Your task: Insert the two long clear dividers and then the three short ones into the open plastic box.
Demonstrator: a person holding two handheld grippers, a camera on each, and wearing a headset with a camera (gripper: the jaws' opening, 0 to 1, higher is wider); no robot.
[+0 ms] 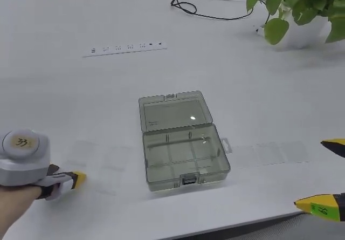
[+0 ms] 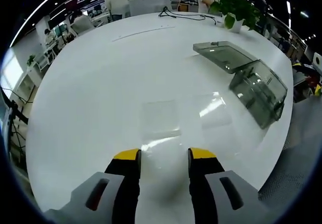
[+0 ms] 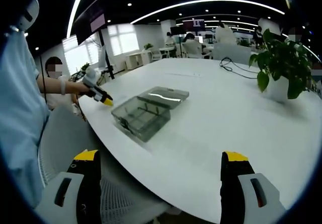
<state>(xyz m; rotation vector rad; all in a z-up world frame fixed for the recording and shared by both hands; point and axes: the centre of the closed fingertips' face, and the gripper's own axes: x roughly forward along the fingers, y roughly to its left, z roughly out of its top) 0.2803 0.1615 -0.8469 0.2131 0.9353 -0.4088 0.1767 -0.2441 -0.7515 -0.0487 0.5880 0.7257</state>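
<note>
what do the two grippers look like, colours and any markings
Both the left gripper and the right gripper have grey bodies and black jaws capped in yellow. The left one carries a round white cap with a gold sticker reading 33. The person wears a light blue top.

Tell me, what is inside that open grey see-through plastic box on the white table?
The open grey see-through plastic box looks empty: only faint lines cross its floor. The tinted front wall blurs the nearest strip.
</note>
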